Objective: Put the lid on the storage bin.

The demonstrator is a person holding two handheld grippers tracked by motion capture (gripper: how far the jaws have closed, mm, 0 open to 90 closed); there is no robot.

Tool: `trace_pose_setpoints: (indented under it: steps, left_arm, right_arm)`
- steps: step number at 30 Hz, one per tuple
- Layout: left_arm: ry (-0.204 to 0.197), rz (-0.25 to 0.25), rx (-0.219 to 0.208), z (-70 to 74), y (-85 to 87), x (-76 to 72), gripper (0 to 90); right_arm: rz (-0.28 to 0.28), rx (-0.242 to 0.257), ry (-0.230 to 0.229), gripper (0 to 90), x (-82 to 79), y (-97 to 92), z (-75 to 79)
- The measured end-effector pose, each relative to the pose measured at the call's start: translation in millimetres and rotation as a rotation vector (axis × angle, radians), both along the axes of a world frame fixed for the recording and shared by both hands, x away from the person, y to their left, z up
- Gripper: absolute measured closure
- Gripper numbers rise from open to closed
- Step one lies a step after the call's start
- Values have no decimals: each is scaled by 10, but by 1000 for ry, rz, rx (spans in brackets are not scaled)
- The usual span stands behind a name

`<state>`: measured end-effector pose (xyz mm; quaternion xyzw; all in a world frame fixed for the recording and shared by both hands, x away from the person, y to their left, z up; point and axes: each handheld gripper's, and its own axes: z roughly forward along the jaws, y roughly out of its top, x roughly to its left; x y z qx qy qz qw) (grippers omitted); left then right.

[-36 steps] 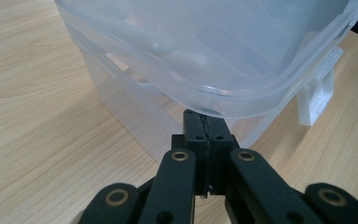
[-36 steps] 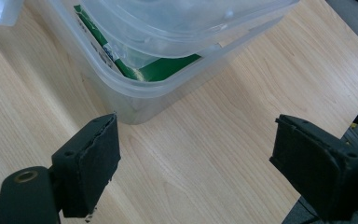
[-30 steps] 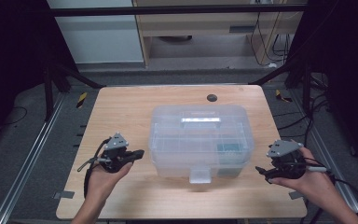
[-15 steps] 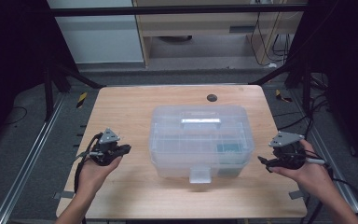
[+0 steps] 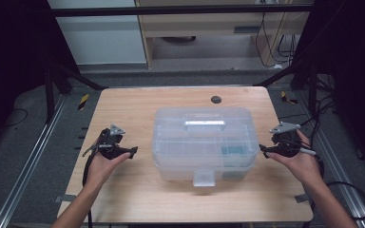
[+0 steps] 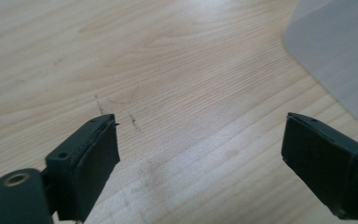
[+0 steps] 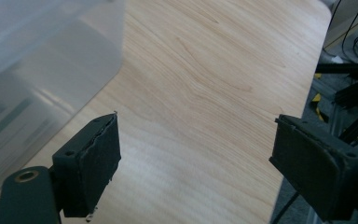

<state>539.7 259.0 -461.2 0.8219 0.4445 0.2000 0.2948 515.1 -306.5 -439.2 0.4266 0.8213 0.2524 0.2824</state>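
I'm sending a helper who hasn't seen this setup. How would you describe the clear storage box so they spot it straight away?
Look at the light wooden table between the two black frame posts. In its middle stands the clear plastic box, between the person's left gripper and right gripper, touching neither. It is the one see-through thing there, with a flat handle in its lid and a latch tab on its near side.

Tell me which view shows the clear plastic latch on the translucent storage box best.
The high view: the translucent plastic storage box sits whole there, its clear latch on the near side. The left gripper view catches one blurred corner; the right gripper view a side wall, no latch.
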Motion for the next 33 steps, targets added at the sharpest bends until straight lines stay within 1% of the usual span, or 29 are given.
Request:
trace_pose_setpoints:
  steps: [2, 4, 5, 6, 7, 8, 9, 10, 11, 12, 13, 14, 17, 18, 19, 20, 21, 22, 23, 25, 26, 31, 33]
  left_arm:
    - [10, 13, -2, -75, -3, 72, 72]
    - [10, 25, -9, -144, -9, 135, 60]
    - [10, 25, -9, -144, -9, 135, 57]
    - [15, 36, -11, -209, -14, 187, 57]
    - [15, 36, -11, -209, -14, 187, 55]
    - [23, 46, -4, -271, -19, 234, 55]
    - [23, 46, -4, -271, -19, 234, 55]
    - [29, 57, -3, -323, -19, 271, 55]
    - [29, 57, -3, -323, -19, 271, 55]
    - [32, 59, -5, -363, -20, 290, 55]
    - [31, 59, -21, -378, -15, 294, 43]
    - [28, 64, -34, -389, -8, 298, 38]
    - [1, 74, -51, -419, 1, 302, 27]
    - [-9, 75, -55, -429, 3, 301, 21]
    - [-9, 75, -55, -429, 3, 301, 20]
    - [-33, 83, -73, -455, 5, 296, 17]
    - [-42, 86, -77, -464, 4, 293, 10]
    - [-42, 86, -76, -464, 4, 292, 10]
    - [-42, 86, -76, -464, 4, 292, 10]
    - [-42, 86, -77, -464, 4, 292, 9]
    - [-41, 85, -76, -464, 4, 292, 9]
    - [-39, 88, -71, -465, 4, 295, 0]
    - [-39, 88, -72, -465, 4, 294, 0]
  right_arm:
    - [-24, 20, 12, 148, 97, -2, -80]
    - [-52, 28, 11, 128, 193, -10, -164]
    - [-67, 43, 8, 128, 234, -18, -206]
    - [-77, 61, 15, 124, 272, -27, -250]
    - [-77, 61, 15, 124, 272, -27, -250]
    - [-89, 94, 22, 119, 334, -37, -340]
    - [-89, 94, 22, 119, 334, -37, -340]
    - [-104, 110, 34, 106, 382, -47, -419]
    - [-111, 125, 36, 106, 400, -55, -455]
    - [-121, 142, 41, 103, 415, -62, -487]
    - [-126, 152, 46, 99, 426, -69, -513]
    - [-132, 157, 44, 98, 436, -73, -540]
    - [-143, 193, 48, 91, 446, -79, -598]
    - [-144, 200, 47, 90, 450, -78, -618]
    - [-144, 200, 47, 90, 450, -78, -618]
    - [-163, 209, 52, 69, 456, -64, -669]
    - [-165, 227, 51, 66, 456, -64, -684]
    - [-169, 253, 51, 57, 452, -63, -702]
    - [-170, 265, 39, 51, 444, -59, -719]
    - [-173, 262, 35, 43, 442, -52, -722]
    - [-201, 260, 39, 10, 446, -31, -726]
    - [-281, 257, 32, 3, 427, 30, -729]
    - [-286, 258, 32, 3, 425, 38, -729]
